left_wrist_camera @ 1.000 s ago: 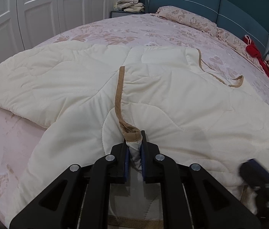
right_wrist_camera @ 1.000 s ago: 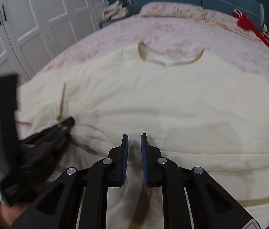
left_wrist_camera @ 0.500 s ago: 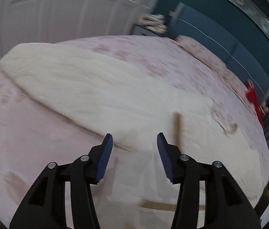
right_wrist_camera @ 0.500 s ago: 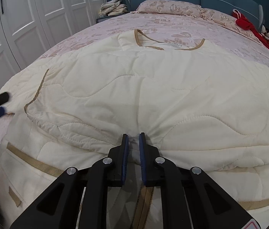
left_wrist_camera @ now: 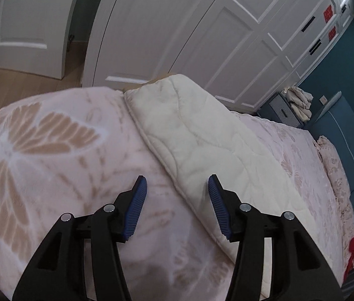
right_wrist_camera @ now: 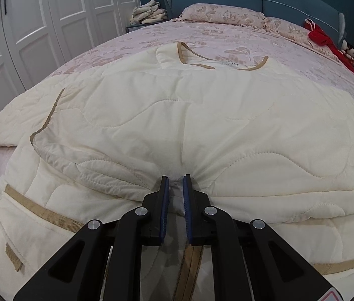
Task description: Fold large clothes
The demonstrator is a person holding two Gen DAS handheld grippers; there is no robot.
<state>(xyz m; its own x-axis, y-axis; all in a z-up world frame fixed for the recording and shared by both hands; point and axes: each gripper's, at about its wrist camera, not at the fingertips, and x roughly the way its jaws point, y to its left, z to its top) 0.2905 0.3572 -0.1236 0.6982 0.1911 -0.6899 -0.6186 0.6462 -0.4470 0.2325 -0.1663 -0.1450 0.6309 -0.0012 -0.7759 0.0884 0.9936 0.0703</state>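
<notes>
The right gripper (right_wrist_camera: pixel 176 195) has its fingers nearly closed, pinching a gathered fold of the cream quilted garment (right_wrist_camera: pixel 189 115), likely anchoring it mid-fold. The left gripper (left_wrist_camera: pixel 174 205) is about half open and empty, above the sleeve's edge (left_wrist_camera: pixel 202 138) on the pink bed (left_wrist_camera: pixel 39 150).

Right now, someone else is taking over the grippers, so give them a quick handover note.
Left gripper: open, empty, above the edge of the sleeve.
Right gripper: shut on a bunch of the cream quilted coat at its near edge.
Coat lies spread on the pink bedspread, collar toward the headboard.
Done: one flap turned over the body.
Left: fold in the sleeve, then finish folding.
</notes>
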